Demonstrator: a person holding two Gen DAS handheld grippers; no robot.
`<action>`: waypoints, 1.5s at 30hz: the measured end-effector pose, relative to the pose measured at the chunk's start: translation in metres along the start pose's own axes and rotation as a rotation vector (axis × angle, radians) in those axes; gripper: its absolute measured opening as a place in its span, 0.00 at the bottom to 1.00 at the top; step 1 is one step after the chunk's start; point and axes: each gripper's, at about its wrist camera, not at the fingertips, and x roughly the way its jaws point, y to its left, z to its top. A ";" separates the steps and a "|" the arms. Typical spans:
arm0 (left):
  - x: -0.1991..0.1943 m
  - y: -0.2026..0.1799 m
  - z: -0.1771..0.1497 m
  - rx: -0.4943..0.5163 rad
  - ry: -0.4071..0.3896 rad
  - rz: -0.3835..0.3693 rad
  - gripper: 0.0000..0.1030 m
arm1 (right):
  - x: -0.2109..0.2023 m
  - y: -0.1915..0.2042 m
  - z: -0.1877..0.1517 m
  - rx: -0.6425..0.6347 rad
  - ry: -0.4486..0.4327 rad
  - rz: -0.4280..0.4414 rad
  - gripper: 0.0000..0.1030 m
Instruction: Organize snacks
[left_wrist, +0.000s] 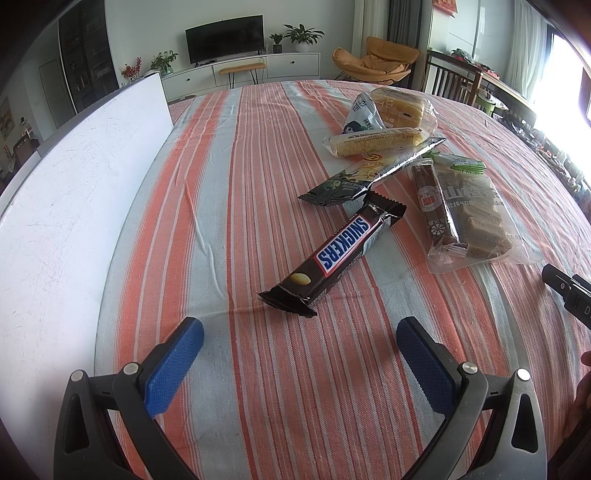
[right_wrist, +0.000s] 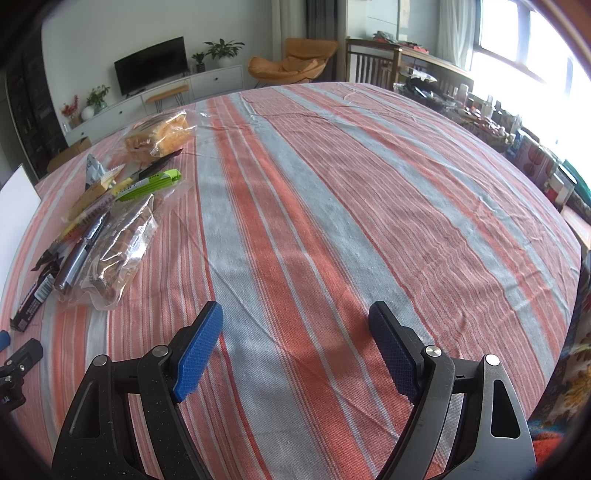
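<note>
Step in hand: judged, the 1st pick; nothing lifted yet.
Left hand-held gripper (left_wrist: 299, 341): jaws spread, empty, just short of the Snickers bar (left_wrist: 334, 253).
Right hand-held gripper (right_wrist: 295, 338): spread, empty, over bare striped worktop (right_wrist: 369, 192).
Snacks: Snickers bar lies diagonally, apart from the pile (left_wrist: 406, 155); white tray (left_wrist: 74, 192) to the left.
Advice: turn the jaws across the bar's width, pinch mid-length, not the crimped end.

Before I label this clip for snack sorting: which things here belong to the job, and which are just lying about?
Job:
Snickers bar
green-black foil packet
long cake stick
bagged bread
clear bag of brown blocks
white board

Lying about:
television
orange chair
potted plants
</note>
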 end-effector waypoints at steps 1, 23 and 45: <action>0.000 0.000 0.000 0.000 0.000 0.000 1.00 | 0.000 0.000 0.000 0.000 0.000 0.000 0.82; -0.004 -0.034 0.066 0.340 0.171 -0.025 0.77 | 0.000 0.000 0.000 -0.001 -0.001 0.002 0.82; -0.013 0.013 0.011 -0.011 0.181 -0.158 0.17 | 0.003 0.054 0.054 -0.028 0.146 0.307 0.79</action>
